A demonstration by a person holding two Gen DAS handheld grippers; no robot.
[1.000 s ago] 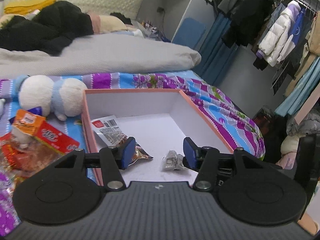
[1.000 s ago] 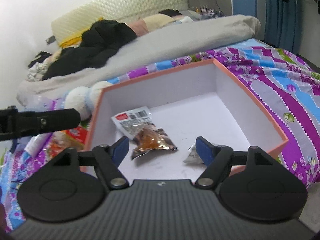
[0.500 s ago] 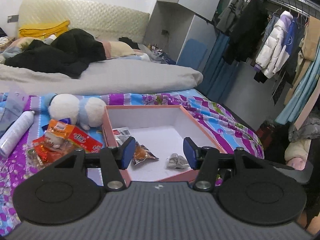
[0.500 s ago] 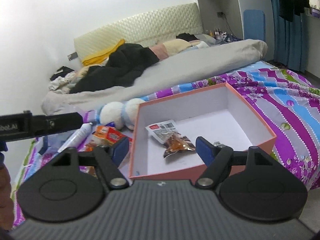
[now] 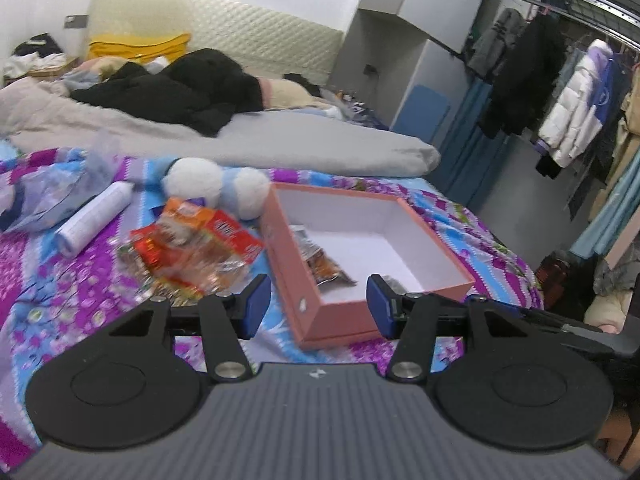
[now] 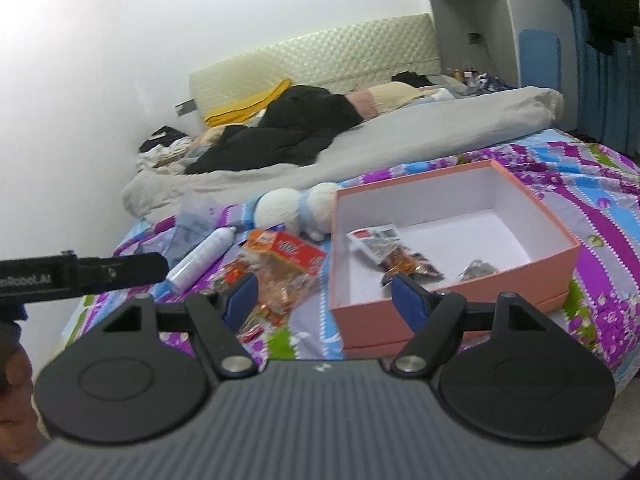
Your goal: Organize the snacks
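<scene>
A pink open box (image 5: 320, 312) (image 6: 452, 308) with a white inside sits on the patterned bedspread. Inside lie a clear snack packet (image 5: 326, 268) (image 6: 404, 256) and a small silver wrapped piece (image 6: 478, 270). A pile of red and orange snack packets (image 5: 196, 248) (image 6: 280, 264) lies on the bed left of the box. My left gripper (image 5: 318, 304) is open and empty, held back above the box's near corner. My right gripper (image 6: 324, 296) is open and empty, in front of the box's near left corner. Part of the left gripper shows at the left edge of the right wrist view (image 6: 80, 270).
A white spray can (image 5: 94, 218) (image 6: 204, 252) and a white-and-blue plush toy (image 5: 218, 188) (image 6: 296, 208) lie behind the snack pile. A crumpled clear bag (image 5: 52, 188) lies far left. A grey duvet and dark clothes cover the bed's far half. A clothes rack (image 5: 580, 92) stands right.
Both grippers have pulled back and up from inside the box; the box looks smaller and the snack pile, can and plush have come into view. Both stay open.
</scene>
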